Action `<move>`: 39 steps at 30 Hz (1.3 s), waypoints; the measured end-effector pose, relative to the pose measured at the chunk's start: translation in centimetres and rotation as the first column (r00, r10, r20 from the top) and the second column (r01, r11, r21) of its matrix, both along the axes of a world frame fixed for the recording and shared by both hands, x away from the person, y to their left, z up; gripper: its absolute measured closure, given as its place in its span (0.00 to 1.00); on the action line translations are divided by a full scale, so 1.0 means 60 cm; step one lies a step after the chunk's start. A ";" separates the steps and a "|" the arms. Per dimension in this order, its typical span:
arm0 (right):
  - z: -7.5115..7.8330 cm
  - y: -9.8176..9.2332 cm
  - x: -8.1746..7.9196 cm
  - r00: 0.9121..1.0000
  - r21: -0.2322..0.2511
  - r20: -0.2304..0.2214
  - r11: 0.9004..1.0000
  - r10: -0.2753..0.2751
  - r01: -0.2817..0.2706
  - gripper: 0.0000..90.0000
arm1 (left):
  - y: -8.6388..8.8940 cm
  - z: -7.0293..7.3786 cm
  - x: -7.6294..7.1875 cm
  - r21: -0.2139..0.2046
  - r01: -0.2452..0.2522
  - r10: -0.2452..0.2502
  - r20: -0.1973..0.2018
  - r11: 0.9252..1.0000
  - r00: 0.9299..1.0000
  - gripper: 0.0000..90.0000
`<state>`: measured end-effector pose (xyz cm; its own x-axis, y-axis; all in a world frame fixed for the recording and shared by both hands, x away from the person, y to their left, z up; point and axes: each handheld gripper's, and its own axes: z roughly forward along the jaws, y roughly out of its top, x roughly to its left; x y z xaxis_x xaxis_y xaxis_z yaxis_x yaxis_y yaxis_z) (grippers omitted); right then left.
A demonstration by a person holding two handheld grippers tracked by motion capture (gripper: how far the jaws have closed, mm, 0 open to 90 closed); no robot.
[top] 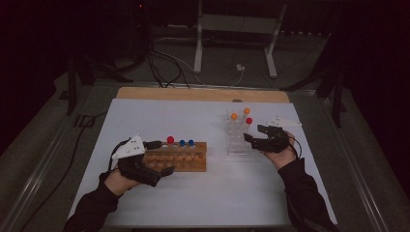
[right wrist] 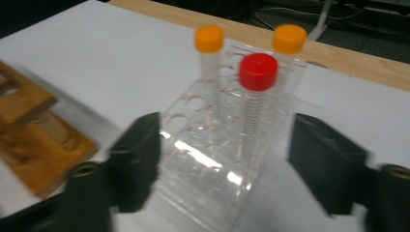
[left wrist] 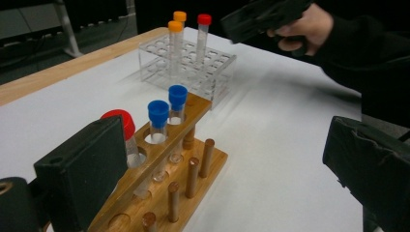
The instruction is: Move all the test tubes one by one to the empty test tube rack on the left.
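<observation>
A wooden tube rack point(top: 186, 157) holds a red-capped tube point(left wrist: 118, 123) and two blue-capped tubes point(left wrist: 158, 112). My left gripper point(left wrist: 227, 145) hovers at the rack's left end, open wide. Its left jaw stands just in front of the red-capped tube, and no pad touches anything. A clear plastic rack point(right wrist: 212, 145) holds two orange-capped tubes point(right wrist: 209, 38) and a red-capped tube point(right wrist: 258, 71). My right gripper point(right wrist: 227, 140) straddles this rack's near corner, below the red-capped tube. Its jaws stand apart, the right one clear of the plastic. In the high view that right gripper point(top: 254, 134) sits at the clear rack's right side.
The white tabletop point(top: 212, 193) has bare room in front of both racks and between them. A wooden strip point(top: 203, 94) runs along its far edge. Beyond it are cables and a stand's legs point(top: 234, 43) on the dark floor.
</observation>
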<state>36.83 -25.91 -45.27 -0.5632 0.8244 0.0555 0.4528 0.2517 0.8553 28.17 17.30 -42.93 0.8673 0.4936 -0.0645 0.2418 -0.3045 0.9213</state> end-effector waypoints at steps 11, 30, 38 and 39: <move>-0.023 0.003 0.041 0.999 0.001 -0.029 0.999 -0.036 0.036 0.61 | -0.002 -0.003 0.000 0.003 0.011 -0.011 -0.007 1.000 1.000 0.03; -0.012 0.019 0.058 0.999 -0.080 -0.024 0.996 -0.041 0.039 0.83 | -0.002 -0.004 0.004 0.008 0.016 -0.016 -0.023 1.000 1.000 0.03; 0.033 0.014 0.043 0.998 -0.058 0.040 0.997 -0.041 0.043 0.83 | -0.004 0.003 0.003 0.006 0.023 -0.022 -0.019 1.000 1.000 0.03; 0.040 0.013 0.040 0.998 -0.058 0.050 0.997 -0.041 0.044 0.83 | -0.004 0.005 0.003 0.003 0.020 -0.020 -0.019 1.000 1.000 0.03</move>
